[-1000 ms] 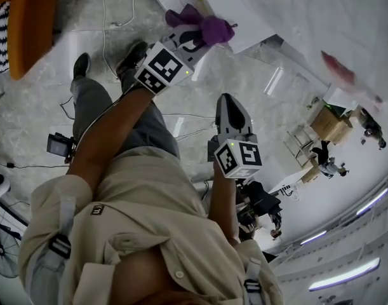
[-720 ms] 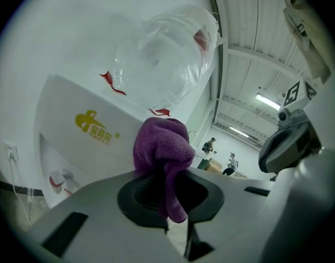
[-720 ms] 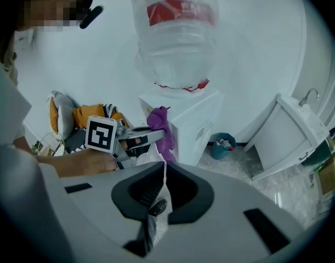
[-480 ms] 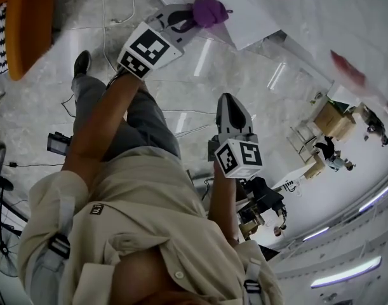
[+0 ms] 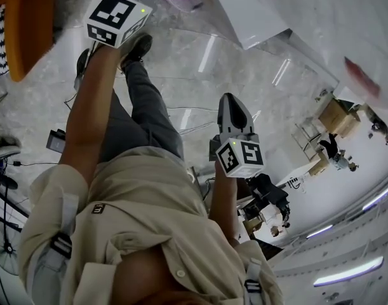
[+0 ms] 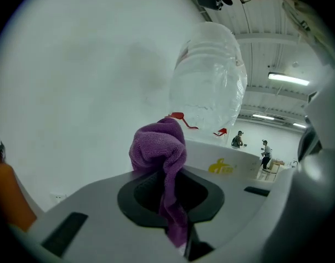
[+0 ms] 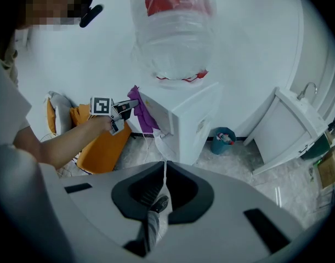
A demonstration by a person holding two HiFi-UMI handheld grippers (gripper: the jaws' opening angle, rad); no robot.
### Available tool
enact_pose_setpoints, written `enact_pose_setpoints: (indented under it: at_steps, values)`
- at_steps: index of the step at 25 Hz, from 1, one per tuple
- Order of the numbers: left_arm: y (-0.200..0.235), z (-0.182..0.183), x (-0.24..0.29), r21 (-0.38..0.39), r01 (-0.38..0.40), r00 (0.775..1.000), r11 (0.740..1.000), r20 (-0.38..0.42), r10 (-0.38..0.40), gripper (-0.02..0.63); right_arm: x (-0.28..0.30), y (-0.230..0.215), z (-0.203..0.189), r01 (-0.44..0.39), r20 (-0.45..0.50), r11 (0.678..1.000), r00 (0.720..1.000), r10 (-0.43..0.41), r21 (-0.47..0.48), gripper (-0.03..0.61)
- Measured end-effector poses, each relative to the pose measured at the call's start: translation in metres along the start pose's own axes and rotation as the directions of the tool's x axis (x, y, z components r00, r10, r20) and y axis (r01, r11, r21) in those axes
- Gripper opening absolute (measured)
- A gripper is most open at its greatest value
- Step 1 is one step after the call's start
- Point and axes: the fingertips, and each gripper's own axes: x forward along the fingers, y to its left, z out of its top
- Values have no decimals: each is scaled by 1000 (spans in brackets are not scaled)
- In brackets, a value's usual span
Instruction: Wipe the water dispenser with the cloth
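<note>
Climbing: left hand-held gripper [image 6: 170, 199], pinching purple cloth [image 6: 159, 152], has swept up water dispenser [image 7: 183, 125] side to top edge under bottle [image 6: 211, 75]. Wipe stroke looks under way. Right hand-held gripper [image 7: 163, 171] pressed together, empty, unmoved.

bunched purple cloth [image 6: 159, 147] sits against the upper corner of the white water dispenser [image 7: 183, 119], which stands upright, topped by an upturned clear bottle [image 7: 175, 32].

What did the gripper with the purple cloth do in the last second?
The left gripper moved toward the head view's top edge, carrying the purple cloth along the water dispenser, still clamped on it. The right gripper stayed put, shut and empty.
</note>
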Motion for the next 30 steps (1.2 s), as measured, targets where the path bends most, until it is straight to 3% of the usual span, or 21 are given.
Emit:
enact_pose_setpoints:
  at_steps: [18, 30]
  values:
    - [38, -44, 19, 21, 18, 1000, 1000, 14, -18, 46, 50, -1, -35, 25, 16, 998, 1000, -26, 51, 28]
    - [60, -112, 31, 24, 23, 999, 999, -47, -21, 46, 71, -1, -78, 79, -15, 994, 997, -78, 81, 28]
